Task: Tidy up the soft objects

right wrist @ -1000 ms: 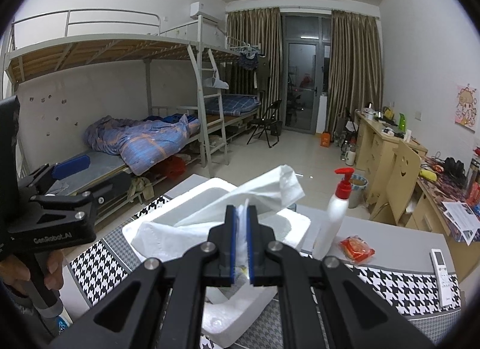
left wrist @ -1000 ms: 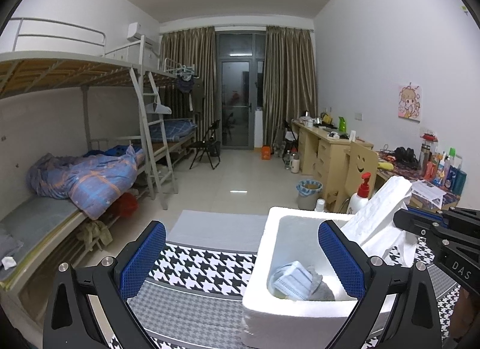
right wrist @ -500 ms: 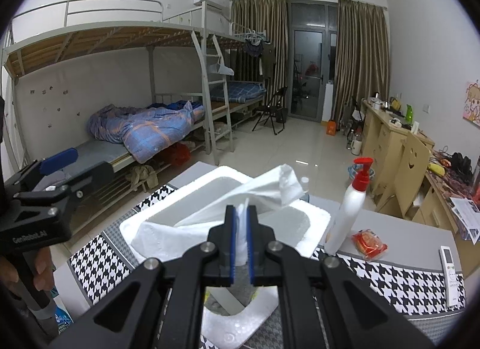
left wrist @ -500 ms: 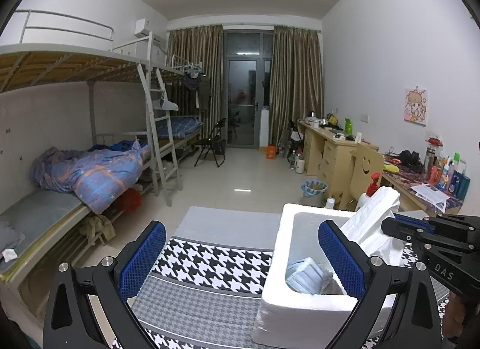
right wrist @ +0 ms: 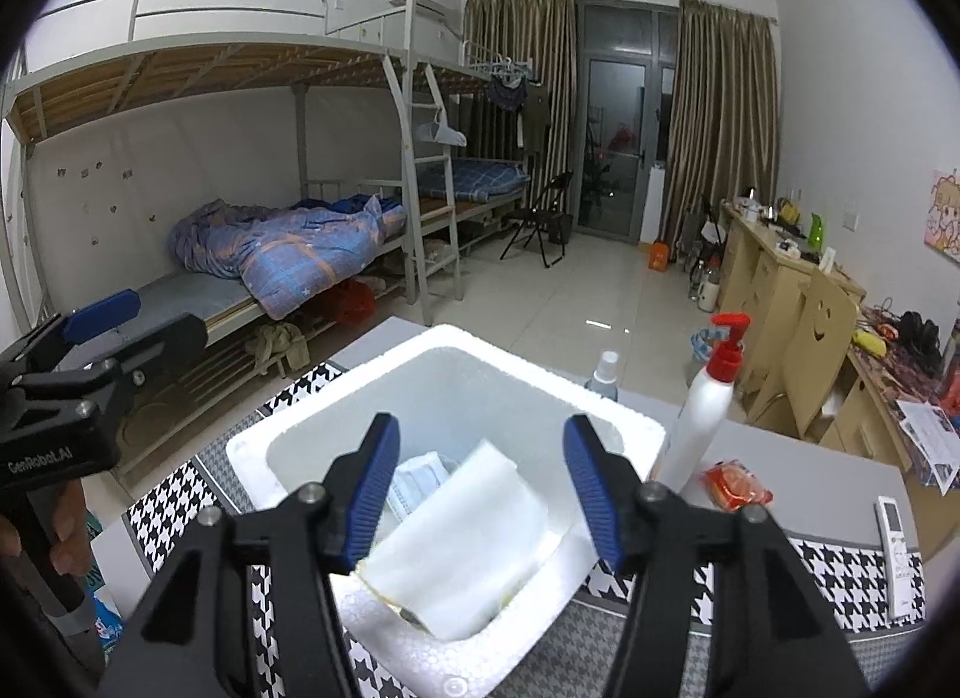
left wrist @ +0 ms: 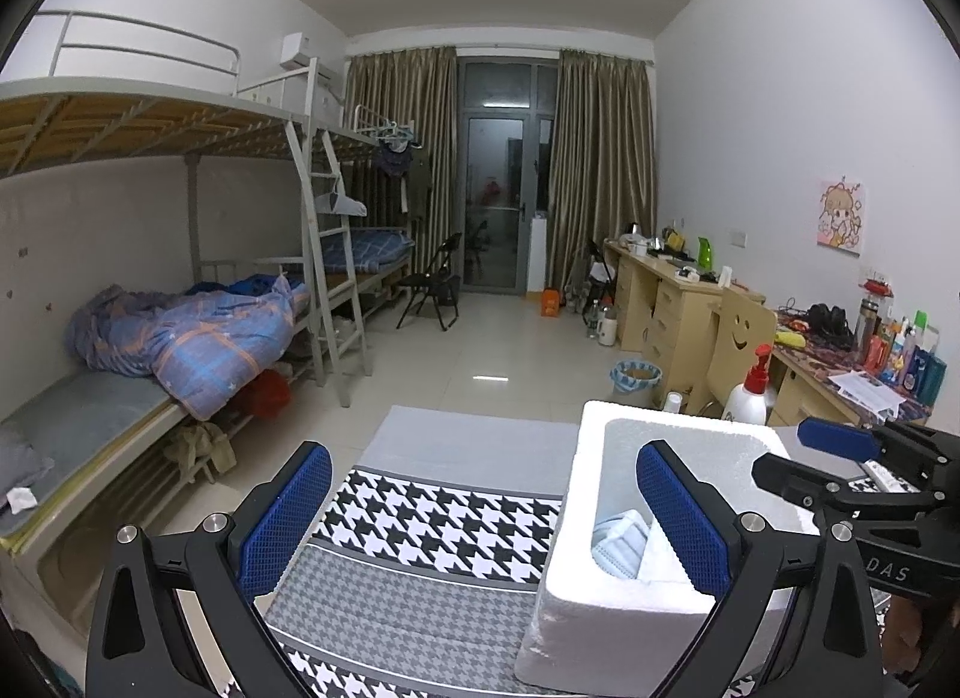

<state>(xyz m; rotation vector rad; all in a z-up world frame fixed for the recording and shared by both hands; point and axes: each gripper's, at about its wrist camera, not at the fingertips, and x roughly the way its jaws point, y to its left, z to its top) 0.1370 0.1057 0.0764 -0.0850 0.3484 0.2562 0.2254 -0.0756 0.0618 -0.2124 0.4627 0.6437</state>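
Note:
A white foam box stands on the houndstooth tablecloth. Inside it lies a white pack of tissues, leaning against the near wall, beside folded blue face masks. My right gripper hangs just above the box with its jaws opening; the tissue pack is below them and the pads do not touch it. In the left wrist view the box sits at the right, the masks showing inside. My left gripper stands open over the cloth, its right finger in front of the box.
A white pump bottle with a red top, an orange snack packet and a remote control lie right of the box. A small spray bottle stands behind it. Bunk beds line the left wall, desks the right.
My right gripper has opened and let go of the tissue pack, which dropped into the foam box. The left gripper stays open and nearly still.

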